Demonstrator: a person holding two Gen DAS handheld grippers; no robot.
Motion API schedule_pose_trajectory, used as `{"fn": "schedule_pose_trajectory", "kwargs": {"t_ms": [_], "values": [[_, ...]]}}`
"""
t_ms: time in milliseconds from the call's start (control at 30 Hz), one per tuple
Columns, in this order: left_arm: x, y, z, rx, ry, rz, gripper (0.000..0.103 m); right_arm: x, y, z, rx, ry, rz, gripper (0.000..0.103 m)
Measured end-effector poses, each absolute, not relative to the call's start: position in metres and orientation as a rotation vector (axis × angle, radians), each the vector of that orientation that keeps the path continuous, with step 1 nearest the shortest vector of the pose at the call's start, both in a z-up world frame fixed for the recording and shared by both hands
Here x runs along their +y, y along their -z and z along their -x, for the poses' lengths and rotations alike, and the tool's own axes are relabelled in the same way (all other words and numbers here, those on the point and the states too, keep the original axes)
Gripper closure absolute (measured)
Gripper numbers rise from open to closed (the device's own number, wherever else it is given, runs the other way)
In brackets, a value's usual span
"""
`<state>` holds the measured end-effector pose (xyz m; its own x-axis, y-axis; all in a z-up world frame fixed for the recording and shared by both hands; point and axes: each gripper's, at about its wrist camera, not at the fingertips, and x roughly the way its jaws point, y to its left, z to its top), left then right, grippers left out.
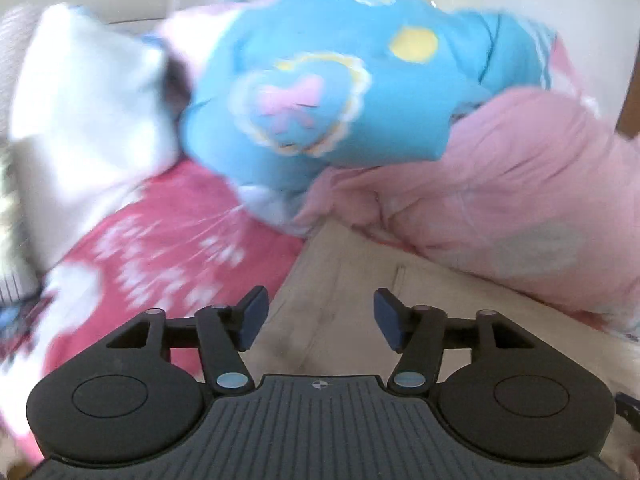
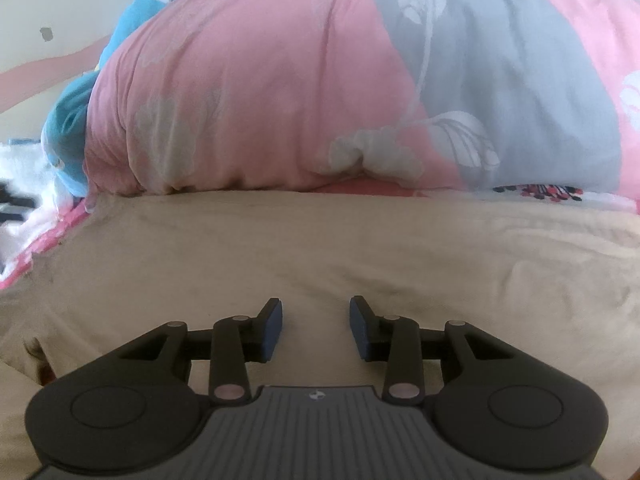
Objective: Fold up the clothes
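A beige garment (image 2: 320,248) lies spread flat across the bed in front of both grippers; the left wrist view shows its left part (image 1: 344,292). My right gripper (image 2: 316,328) hovers low over its middle, jaws apart, nothing between them. My left gripper (image 1: 318,320) is open over the beige garment's left edge, empty, and that view is blurred. A blue garment (image 1: 320,92) with a pink bow print lies heaped behind it, and its edge (image 2: 76,120) shows at the left of the right wrist view.
A bulky pink quilt (image 2: 248,92) with a grey leaf-print panel (image 2: 520,92) rises right behind the beige garment. A red and white patterned sheet (image 1: 168,248) covers the bed at left. A white cloth (image 1: 88,120) is bunched at the far left. Pale wall lies beyond.
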<state>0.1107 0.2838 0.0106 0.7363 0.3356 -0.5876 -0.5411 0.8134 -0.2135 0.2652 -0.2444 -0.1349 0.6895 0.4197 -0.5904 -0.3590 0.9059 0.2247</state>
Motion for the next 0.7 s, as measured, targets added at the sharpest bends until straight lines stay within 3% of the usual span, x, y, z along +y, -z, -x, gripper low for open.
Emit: {"fn": "schedule_pose_trajectory", "kwargs": {"t_ms": [233,300,467,700], "values": [[0.261,-0.022,0.011,0.512,-0.582,0.504,0.033,-0.297,0.106,-0.18,0.725,-0.276,-0.033,0.06],[0.261,-0.016,0.035,0.52,-0.588,0.56,0.033,-0.315,0.096,-0.143,0.746,-0.206,-0.041,0.046],[0.266,0.011,0.062,0.521,-0.561,0.716,0.033,-0.344,0.075,-0.058,0.743,-0.032,-0.052,0.045],[0.24,0.024,0.048,0.567,-0.427,0.738,0.033,-0.319,0.028,-0.001,0.586,-0.157,-0.245,0.042]]}}
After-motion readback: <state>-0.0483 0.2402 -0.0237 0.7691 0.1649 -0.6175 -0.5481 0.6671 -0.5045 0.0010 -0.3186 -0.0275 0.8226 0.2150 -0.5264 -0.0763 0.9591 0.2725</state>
